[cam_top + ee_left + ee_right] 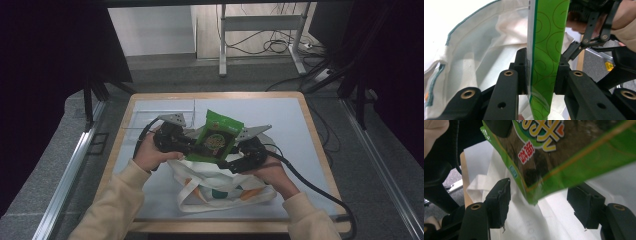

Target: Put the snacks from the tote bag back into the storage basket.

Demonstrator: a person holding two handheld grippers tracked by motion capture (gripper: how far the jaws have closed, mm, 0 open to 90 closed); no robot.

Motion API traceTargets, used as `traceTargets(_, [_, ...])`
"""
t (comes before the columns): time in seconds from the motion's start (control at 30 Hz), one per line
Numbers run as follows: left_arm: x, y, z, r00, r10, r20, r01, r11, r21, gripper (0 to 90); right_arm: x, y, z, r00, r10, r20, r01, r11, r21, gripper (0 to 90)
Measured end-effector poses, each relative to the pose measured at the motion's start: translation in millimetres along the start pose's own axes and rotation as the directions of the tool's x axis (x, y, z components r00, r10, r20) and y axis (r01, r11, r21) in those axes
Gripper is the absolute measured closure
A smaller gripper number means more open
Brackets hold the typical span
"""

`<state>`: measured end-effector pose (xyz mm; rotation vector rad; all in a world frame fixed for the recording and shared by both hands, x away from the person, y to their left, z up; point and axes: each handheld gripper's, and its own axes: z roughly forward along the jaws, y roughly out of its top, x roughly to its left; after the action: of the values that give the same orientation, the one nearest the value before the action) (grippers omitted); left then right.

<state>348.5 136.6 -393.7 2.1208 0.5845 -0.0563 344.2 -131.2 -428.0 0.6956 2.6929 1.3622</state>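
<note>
A green snack bag (216,136) is held upright over the open mouth of a white cloth tote bag (225,192) with teal and orange print. My left gripper (192,145) grips the bag from the left. In the left gripper view both pads (522,70) press the bag's side seam (546,50), with the tote's cloth (481,50) behind. My right gripper (232,161) sits at the bag's lower right. In the right gripper view its jaws (541,203) stand apart; the bag's lower corner (564,152) hangs between them, touching neither pad, above the tote (529,225).
The tote lies at the near middle of a grey-topped table with a wooden rim (310,125). A clear plastic box (165,112) sits at the back left. Behind the table are a desk frame (222,45) and loose cables (280,45) on the floor.
</note>
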Motion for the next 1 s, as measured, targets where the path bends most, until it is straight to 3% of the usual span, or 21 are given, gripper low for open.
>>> traceTargets(0.1, [-0.5,0.5,0.8,0.9999,0.003,0.016,-0.003,1.0,-0.006,71.9,-1.1,0.9,3.1,0.9998,-0.001,-0.018,0.001,1.0,-0.016,36.4])
traceTargets(0.3, [-0.4,0.9,3.3,0.9996,0.008,0.029,-0.007,0.9998,-0.017,71.9,-2.5,2.8,3.9,0.9987,-0.006,-0.051,0.003,0.998,-0.06,48.0])
traceTargets(0.53, [0.7,-2.3,4.2,0.9988,0.04,0.029,-0.039,0.9991,-0.016,71.3,-6.2,2.8,1.3,0.9977,-0.011,-0.067,0.007,0.998,-0.059,56.4])
traceTargets(0.7, [3.1,-4.0,3.1,0.9992,0.035,0.019,-0.035,0.9994,-0.005,69.7,-6.4,3.0,1.6,0.9963,-0.022,-0.083,0.018,0.998,-0.057,63.2])
traceTargets(0.87, [5.6,-7.7,7.4,0.9992,0.033,-0.024,-0.033,0.9994,-0.003,61.9,-7.2,2.7,3.7,0.9953,-0.021,-0.094,0.016,0.998,-0.053,69.1])
traceTargets(0.9, [5.5,-8.3,8.9,0.9987,0.036,-0.036,-0.036,0.9993,0.007,56.0,-7.2,2.6,3.7,0.9954,-0.023,-0.093,0.018,0.998,-0.054,72.1])
traceTargets(1.0, [5.5,-9.5,10.4,0.9987,0.033,-0.04,-0.033,0.9995,0.0,53.0,-7.5,2.8,3.6,0.9956,-0.034,-0.088,0.031,0.999,-0.04,72.5])
